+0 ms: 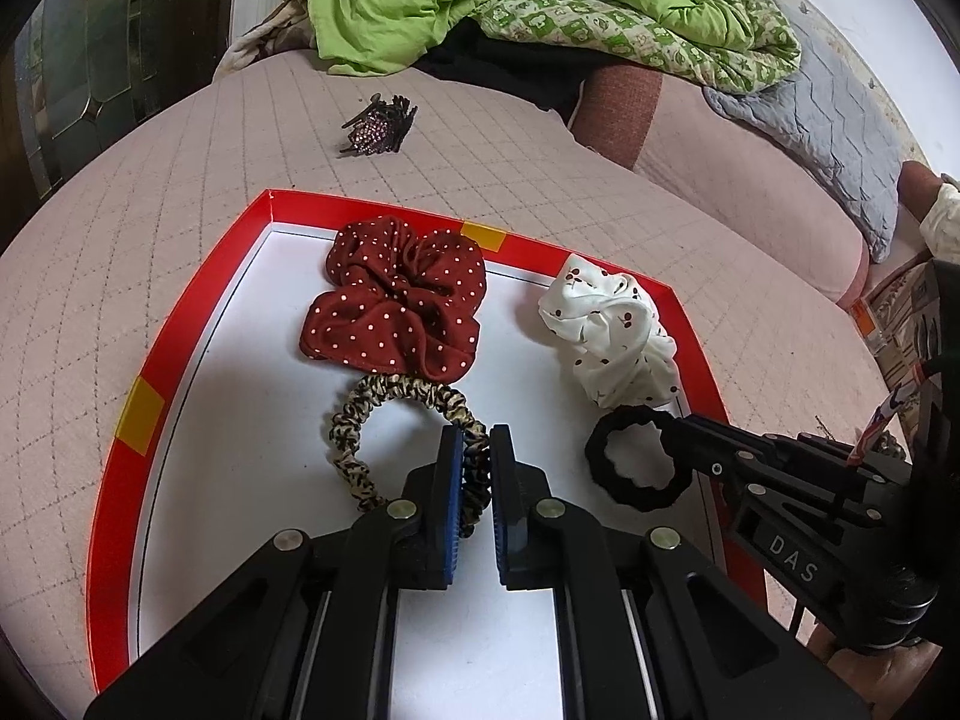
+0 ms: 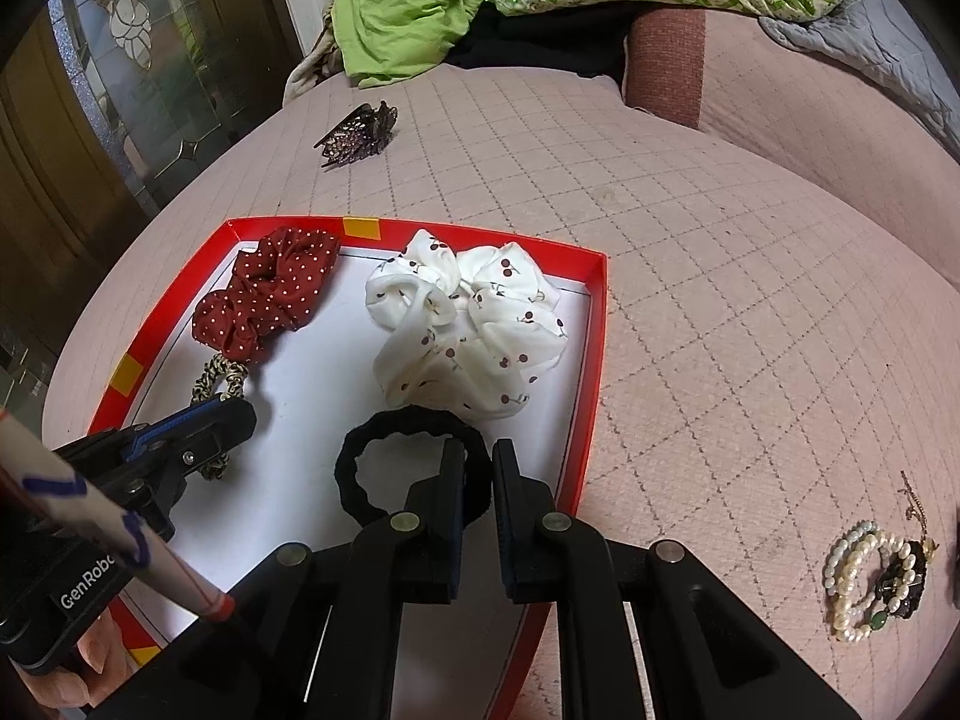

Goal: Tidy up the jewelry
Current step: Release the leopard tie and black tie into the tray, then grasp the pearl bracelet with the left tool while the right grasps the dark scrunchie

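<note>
A red tray with a white floor (image 1: 198, 324) (image 2: 591, 324) lies on the pink quilted bed. In it are a red polka-dot scrunchie (image 1: 396, 303) (image 2: 264, 294), a white cherry-print scrunchie (image 1: 606, 330) (image 2: 468, 324), a leopard-print hair tie (image 1: 384, 396) (image 2: 219, 375) and a black hair tie (image 1: 636, 459) (image 2: 396, 441). My left gripper (image 1: 477, 450) (image 2: 240, 414) is shut on the leopard hair tie's right side. My right gripper (image 2: 479, 462) (image 1: 669, 426) is shut on the black hair tie's near right side, over the tray floor.
A dark rhinestone claw clip (image 1: 378, 126) (image 2: 357, 135) lies on the bed beyond the tray. A pearl bracelet with dark beads and a chain (image 2: 876, 576) lies on the bed to the right. Green bedding (image 1: 510, 6) is piled at the back.
</note>
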A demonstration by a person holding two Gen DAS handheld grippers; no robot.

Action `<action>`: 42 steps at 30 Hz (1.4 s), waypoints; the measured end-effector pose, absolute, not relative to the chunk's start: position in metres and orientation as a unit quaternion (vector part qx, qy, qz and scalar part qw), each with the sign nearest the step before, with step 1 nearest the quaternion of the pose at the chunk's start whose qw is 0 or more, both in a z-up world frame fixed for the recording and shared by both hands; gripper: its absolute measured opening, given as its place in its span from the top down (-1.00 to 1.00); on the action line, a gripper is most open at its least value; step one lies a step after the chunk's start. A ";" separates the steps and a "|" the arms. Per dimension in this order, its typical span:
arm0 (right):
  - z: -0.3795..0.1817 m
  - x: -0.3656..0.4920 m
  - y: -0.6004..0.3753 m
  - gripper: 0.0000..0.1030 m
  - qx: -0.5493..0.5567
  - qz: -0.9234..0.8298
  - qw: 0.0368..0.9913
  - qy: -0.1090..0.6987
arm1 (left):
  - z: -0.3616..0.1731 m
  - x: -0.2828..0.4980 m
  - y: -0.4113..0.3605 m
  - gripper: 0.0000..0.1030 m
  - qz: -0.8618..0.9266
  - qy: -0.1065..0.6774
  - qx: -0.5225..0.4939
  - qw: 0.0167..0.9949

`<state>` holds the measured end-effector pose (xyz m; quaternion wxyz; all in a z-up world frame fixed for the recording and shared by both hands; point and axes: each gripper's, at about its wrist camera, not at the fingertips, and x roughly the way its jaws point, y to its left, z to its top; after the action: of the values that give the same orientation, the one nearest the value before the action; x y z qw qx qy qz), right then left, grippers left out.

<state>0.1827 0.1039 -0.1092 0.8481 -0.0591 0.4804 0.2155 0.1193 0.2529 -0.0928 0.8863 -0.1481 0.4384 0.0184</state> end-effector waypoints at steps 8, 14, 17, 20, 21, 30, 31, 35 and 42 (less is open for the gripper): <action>-0.104 0.182 0.101 0.75 -0.050 0.217 0.850 0.478 | -0.091 0.118 0.253 0.50 0.023 0.434 -0.146 0.888; -0.097 0.175 0.099 0.74 -0.045 0.221 0.852 0.473 | -0.089 0.118 0.254 0.48 0.026 0.432 -0.145 0.890; -0.092 0.172 0.095 0.73 -0.038 0.223 0.854 0.470 | -0.088 0.117 0.254 0.36 0.025 0.429 -0.146 0.891; -0.085 0.166 0.087 0.69 -0.025 0.229 0.856 0.463 | -0.084 0.114 0.250 0.23 0.028 0.420 -0.142 0.896; -0.082 0.164 0.084 0.62 -0.021 0.232 0.857 0.460 | -0.082 0.113 0.249 0.22 0.029 0.416 -0.142 0.898; -0.065 0.144 0.032 0.53 0.018 0.231 0.868 0.439 | -0.069 0.104 0.225 0.04 0.022 0.386 -0.136 0.912; -0.064 0.143 0.025 0.52 0.022 0.229 0.869 0.438 | -0.069 0.103 0.222 0.04 0.021 0.384 -0.133 0.913; -0.066 0.143 -0.010 0.52 0.046 0.211 0.873 0.437 | -0.067 0.101 0.205 -0.01 0.013 0.376 -0.123 0.918; -0.069 0.146 -0.079 0.52 0.089 0.172 0.884 0.427 | -0.056 0.094 0.165 -0.03 -0.016 0.362 -0.099 0.927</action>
<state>0.1463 -0.0792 -0.0687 0.8836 0.0887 0.4266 0.1717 0.0942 0.1649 -0.0559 0.9268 -0.0991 0.3620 -0.0155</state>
